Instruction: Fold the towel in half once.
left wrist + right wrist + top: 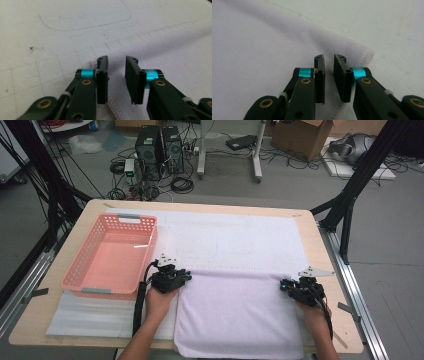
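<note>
The white terry-cloth towel (240, 312) is spread on the worktop (320, 250) (nearest edge overhanging); its far corners are straddled, ungripped, by parted left gripper (116, 77) and right gripper (329, 76) fingers, likely for folding.

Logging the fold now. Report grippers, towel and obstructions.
Left gripper and right gripper open, one at each far corner of the white towel. Towel flat, not pinched. Pink basket to the left, clear.
</note>
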`<state>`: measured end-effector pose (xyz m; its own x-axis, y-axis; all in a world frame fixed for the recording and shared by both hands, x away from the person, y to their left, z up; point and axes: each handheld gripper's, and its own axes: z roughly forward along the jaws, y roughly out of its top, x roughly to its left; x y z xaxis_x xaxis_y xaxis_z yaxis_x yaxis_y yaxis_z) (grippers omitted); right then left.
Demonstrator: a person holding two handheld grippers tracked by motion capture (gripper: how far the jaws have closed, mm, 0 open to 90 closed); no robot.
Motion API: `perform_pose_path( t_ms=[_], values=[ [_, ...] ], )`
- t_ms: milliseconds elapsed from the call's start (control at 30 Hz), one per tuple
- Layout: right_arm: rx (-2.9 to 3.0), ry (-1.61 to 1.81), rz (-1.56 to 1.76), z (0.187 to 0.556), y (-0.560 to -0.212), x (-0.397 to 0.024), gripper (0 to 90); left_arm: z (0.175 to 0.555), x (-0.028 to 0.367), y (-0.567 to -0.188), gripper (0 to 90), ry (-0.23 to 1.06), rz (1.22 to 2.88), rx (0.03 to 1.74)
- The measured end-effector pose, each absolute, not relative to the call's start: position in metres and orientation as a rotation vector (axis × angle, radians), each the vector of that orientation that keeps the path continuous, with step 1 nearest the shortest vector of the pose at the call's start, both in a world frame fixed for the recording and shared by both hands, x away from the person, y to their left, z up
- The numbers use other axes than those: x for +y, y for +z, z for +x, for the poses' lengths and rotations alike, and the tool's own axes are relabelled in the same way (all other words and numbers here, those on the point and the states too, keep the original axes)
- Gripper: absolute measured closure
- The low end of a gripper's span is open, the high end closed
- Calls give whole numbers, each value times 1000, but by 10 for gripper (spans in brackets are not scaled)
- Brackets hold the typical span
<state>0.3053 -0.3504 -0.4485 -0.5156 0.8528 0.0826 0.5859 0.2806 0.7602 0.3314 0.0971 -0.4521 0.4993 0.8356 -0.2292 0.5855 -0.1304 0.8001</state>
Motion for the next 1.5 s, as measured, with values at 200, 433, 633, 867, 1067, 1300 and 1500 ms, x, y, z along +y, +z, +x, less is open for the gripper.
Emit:
perform_pose_path(
  t_ms=[200,433,633,867,1067,1300,1500],
  values=[
    [2135,1069,1360,304,-446,-364,744,330,105,-450,463,356,1801,1206],
    [2134,1058,1437,311,-448,-364,495,336,112,-454,432,273,1794,1216],
    [2149,1016,1415,310,-447,-359,585,332,101,-454,579,311,1864,1161],
    [2190,1062,1389,309,-448,-357,837,333,100,-454,852,306,1869,1172],
    [2193,1101,1386,309,-447,-359,866,332,100,-453,864,302,1837,1178],
    [2100,1163,1301,303,-432,-366,868,335,99,-436,865,327,1728,1140],
    [2028,1191,1293,310,-427,-372,868,354,95,-419,865,354,1708,1136]
  ],
)
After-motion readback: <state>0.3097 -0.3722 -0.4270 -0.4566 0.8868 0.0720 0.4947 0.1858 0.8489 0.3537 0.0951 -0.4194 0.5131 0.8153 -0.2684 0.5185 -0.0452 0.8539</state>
